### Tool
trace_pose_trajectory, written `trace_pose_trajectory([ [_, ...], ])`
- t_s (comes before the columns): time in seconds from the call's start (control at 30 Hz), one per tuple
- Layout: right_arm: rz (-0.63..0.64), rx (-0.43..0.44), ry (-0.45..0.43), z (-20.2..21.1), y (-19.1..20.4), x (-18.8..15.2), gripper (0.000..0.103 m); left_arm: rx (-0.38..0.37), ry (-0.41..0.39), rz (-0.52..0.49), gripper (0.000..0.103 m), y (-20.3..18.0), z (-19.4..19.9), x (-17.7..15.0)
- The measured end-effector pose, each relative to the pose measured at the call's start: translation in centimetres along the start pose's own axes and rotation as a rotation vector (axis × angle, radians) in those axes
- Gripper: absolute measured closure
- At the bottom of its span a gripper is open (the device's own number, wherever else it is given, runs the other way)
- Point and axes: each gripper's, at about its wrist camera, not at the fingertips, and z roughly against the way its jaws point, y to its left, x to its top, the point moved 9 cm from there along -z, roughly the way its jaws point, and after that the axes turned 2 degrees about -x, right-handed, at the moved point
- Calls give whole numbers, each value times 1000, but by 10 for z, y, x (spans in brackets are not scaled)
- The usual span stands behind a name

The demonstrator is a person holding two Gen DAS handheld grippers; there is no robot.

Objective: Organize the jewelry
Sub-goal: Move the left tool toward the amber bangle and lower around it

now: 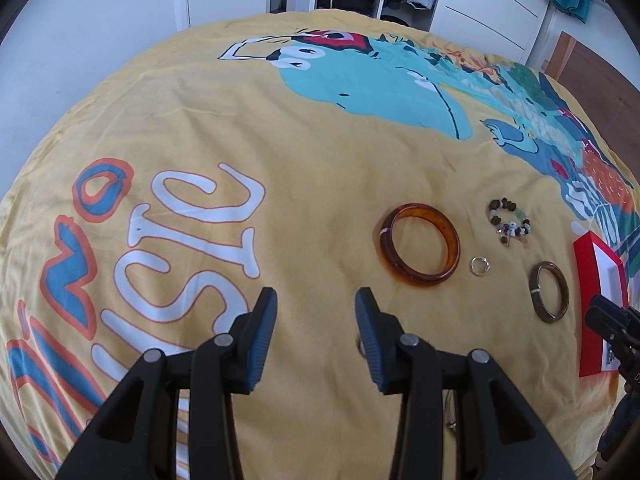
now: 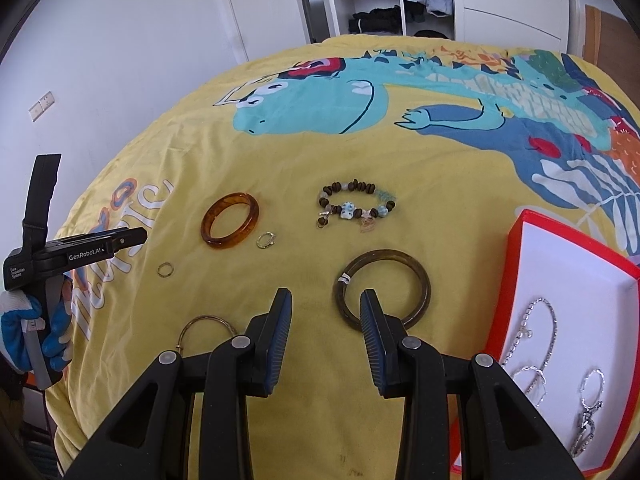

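Note:
Jewelry lies loose on the yellow bedspread. In the right wrist view I see a dark brown bangle (image 2: 384,254), an amber bangle (image 2: 228,245), a beaded bracelet (image 2: 347,212), two small rings (image 2: 260,242) (image 2: 160,270) and a thin metal hoop (image 2: 208,317). My right gripper (image 2: 325,300) is open; its right fingertip overlaps the dark bangle's near rim, with no pad pressing on it. My left gripper (image 1: 316,308) is open over bare cloth, with the amber bangle (image 1: 450,240) just ahead to its right. A gloved hand (image 2: 24,320) holds it.
A red box with a white lining (image 2: 568,272) sits on the right and holds silver chains (image 2: 536,320). In the left wrist view it is the red box (image 1: 588,344) at the right edge. Beyond the bed stand white wardrobes and open shelves.

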Motion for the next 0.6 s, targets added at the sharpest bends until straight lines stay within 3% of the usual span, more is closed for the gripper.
trace_pose_trajectory([
  [0.6, 18, 72, 22, -50, 26, 16, 68, -91, 29, -72, 64, -31, -48, 26],
])
